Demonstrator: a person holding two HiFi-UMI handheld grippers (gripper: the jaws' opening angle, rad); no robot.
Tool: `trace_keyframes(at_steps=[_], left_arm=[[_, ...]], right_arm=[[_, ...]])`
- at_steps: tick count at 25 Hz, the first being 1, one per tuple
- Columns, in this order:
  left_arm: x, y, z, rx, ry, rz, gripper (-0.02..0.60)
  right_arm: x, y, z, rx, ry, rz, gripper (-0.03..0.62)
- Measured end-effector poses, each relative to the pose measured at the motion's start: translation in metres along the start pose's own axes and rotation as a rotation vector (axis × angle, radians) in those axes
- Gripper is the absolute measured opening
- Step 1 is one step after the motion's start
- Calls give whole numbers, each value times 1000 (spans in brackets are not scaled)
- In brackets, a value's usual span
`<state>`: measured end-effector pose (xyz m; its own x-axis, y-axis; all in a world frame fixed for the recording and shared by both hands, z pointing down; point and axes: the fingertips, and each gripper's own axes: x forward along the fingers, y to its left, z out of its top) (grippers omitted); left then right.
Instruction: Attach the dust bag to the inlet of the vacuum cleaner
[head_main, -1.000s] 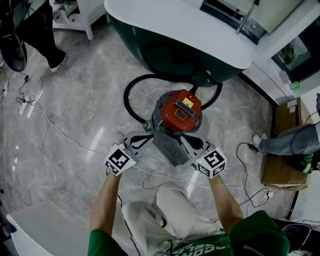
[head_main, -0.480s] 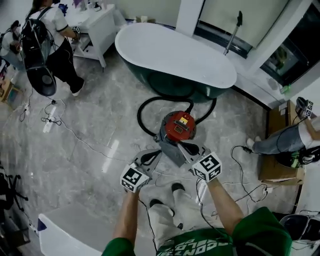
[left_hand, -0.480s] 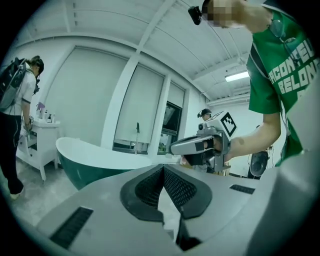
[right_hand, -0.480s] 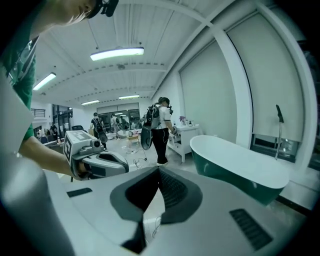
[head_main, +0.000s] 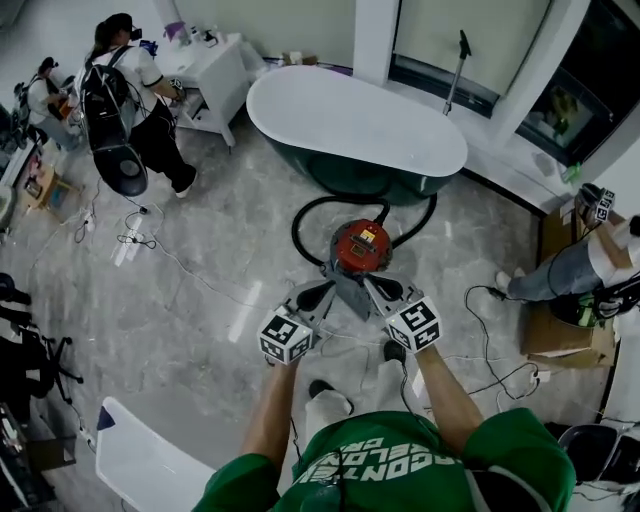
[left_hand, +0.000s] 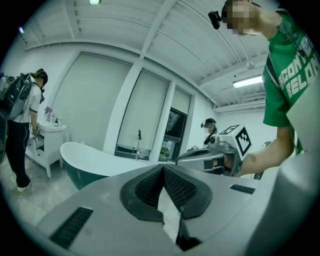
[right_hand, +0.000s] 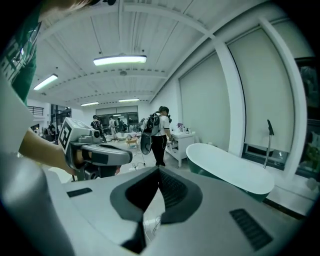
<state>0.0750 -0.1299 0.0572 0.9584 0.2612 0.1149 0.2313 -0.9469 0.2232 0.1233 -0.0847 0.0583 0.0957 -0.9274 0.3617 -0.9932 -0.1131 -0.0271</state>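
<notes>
Before a white-and-green bathtub (head_main: 355, 120), a red vacuum cleaner (head_main: 361, 247) stands on the grey floor (head_main: 200, 290), with what looks like the grey dust bag (head_main: 347, 296) lying against its near side. The person holds the left gripper (head_main: 318, 295) and right gripper (head_main: 380, 290) side by side, jaws pressed together, both empty.

Marble floor (head_main: 215, 265) bears vacuum cleaner (head_main: 361, 247), black hose (head_main: 295, 228), bathtub (head_main: 355, 125).

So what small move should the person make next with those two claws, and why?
Probably lower both toward the red vacuum cleaner on the floor. The left gripper and right gripper are shut on nothing and held high above it, so they can't work on it from there.
</notes>
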Motion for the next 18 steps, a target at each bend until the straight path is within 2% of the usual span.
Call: trace_keyframes(at_steps=[5, 12, 18], left_arm=[[26, -21, 13, -20, 10, 135, 3], [59, -39, 25, -85, -65, 335, 3], [92, -61, 16, -118, -107, 442, 3]], right_arm=[[-38, -47, -5, -50, 9, 35, 8], [-60, -87, -7, -32, -18, 204, 8], [-75, -115, -9, -27, -33, 295, 8]])
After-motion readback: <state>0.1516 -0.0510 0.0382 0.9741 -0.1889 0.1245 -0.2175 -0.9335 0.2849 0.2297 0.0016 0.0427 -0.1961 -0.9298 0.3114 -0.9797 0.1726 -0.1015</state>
